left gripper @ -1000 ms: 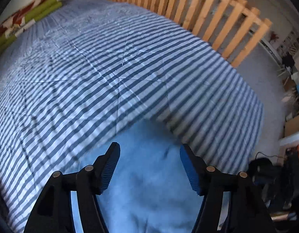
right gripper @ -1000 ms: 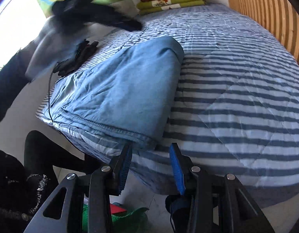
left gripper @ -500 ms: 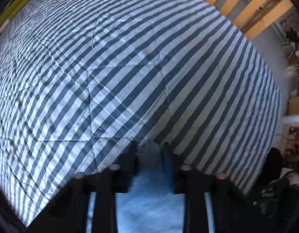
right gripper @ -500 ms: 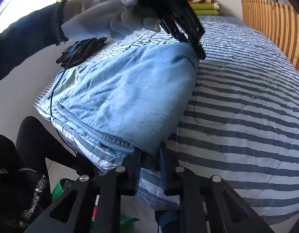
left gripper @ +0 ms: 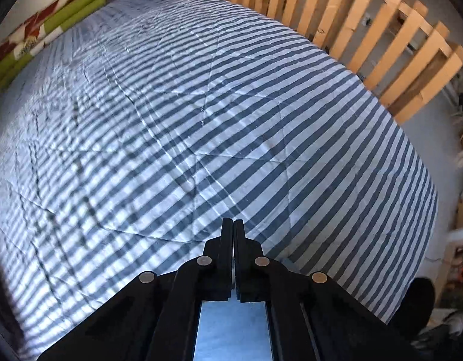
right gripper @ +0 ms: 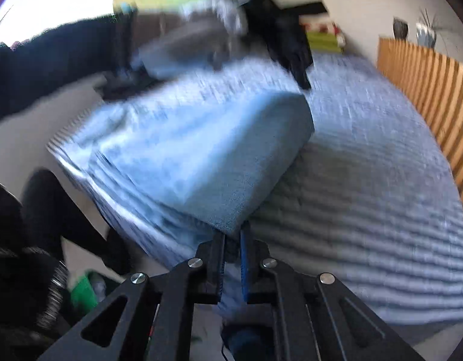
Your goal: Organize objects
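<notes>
1. The right tool (right gripper: 232, 240) is at the near corner of the folded blue jeans (right gripper: 201, 162). Its jaws are closing, and the corner of the jeans sits between them, pinched by the pads.
2. The jeans lie on the bed (right gripper: 366, 210), near its left edge in the right wrist view. The near corner is lifted a little off the striped cover.
3. The left tool (left gripper: 233, 225) has its jaws pressed tight together. A bit of light blue cloth (left gripper: 233, 328) shows below them, between the tool's arms. I cannot tell if the tips pinch any of it.
4. In the right wrist view the left tool is a dark blur above the far end of the jeans, held by a hand in a grey glove (right gripper: 207, 21) with a black sleeve (right gripper: 50, 60).
5. The striped cover spreads wide past the left tool.
6. At the far end of the bed lies a folded green and red blanket (left gripper: 41, 27).
7. A wooden railing (left gripper: 381, 30) runs along the far side of the bed.
</notes>
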Motion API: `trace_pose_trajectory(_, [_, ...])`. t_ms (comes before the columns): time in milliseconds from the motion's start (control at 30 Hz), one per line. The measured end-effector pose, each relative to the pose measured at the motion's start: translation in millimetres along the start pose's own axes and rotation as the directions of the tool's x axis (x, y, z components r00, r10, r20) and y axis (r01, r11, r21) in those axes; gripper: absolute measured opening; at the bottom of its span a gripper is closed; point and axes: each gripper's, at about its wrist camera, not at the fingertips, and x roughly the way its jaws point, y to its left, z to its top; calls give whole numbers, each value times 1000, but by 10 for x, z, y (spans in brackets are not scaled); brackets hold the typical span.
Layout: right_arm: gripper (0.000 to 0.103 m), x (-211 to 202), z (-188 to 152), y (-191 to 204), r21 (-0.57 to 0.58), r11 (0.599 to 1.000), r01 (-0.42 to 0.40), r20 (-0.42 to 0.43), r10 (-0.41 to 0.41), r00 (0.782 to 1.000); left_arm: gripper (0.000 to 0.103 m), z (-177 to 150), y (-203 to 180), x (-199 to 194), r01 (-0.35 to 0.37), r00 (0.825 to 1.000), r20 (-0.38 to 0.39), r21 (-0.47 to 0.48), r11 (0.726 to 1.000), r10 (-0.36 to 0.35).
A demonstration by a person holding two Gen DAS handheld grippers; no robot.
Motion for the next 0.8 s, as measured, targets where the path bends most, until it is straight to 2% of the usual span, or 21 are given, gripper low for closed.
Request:
trace_pose_trajectory(33, [9, 46, -30, -4, -9, 1000, -1, -31, 1, 1000, 2, -42, 3, -32, -2, 1000, 8, -2, 1000, 2])
trace_pose_trajectory(100, [11, 10, -50, -13, -12, 1000, 0, -43, 0, 999, 9, -193, 51, -211, -23, 999, 28, 18, 1000, 23])
trace_pose_trajectory(200, [13, -180, -10, -139, 35, 999, -25, -23, 26, 999, 24, -554, 345, -736, -36, 995, 97, -10, 999, 37])
trace_pose_trajectory(233, [13, -249, 17, -188, 49, 999, -11, -3, 11, 1000, 34, -705, 479, -917, -36, 992, 119, -38, 999, 40])
trace_pose_trajectory(267, [13, -347, 76, -245, 65, 998, -4, 27, 2, 1000, 42, -950, 674, -1158, -34, 988, 145, -92, 995, 48])
trace_pose_trajectory(367, [13, -524, 288, -288, 93, 995, -43, 93, 35, 995, 49, -1565, 1020, -1576, -37, 982, 175, -183, 982, 70])
trace_pose_trajectory(400, [13, -541, 397, -256, 89, 995, -53, 107, 43, 993, 49, -1900, 1158, -1707, -52, 979, 180, -231, 972, 95])
trace_pose_trajectory(467, [13, -517, 657, -142, 77, 993, -95, 129, 85, 988, 50, -2353, 1318, -1813, -78, 977, 169, -296, 952, 132])
trace_pose_trajectory(567, [13, -352, 1105, 105, 54, 980, -189, 109, 183, 977, 50, -3155, 1541, -1752, -94, 980, 122, -416, 904, 158])
trace_pose_trajectory(700, [15, 56, 1667, 566, -2, 969, -245, 40, 245, 969, 50, -3803, 1668, -1445, -22, 994, 82, -517, 856, 75])
trace_pose_trajectory(800, [17, 471, 1948, 824, 28, 949, -314, -60, 315, 947, 50, -4046, 1679, -1279, 64, 993, 121, -566, 822, 6])
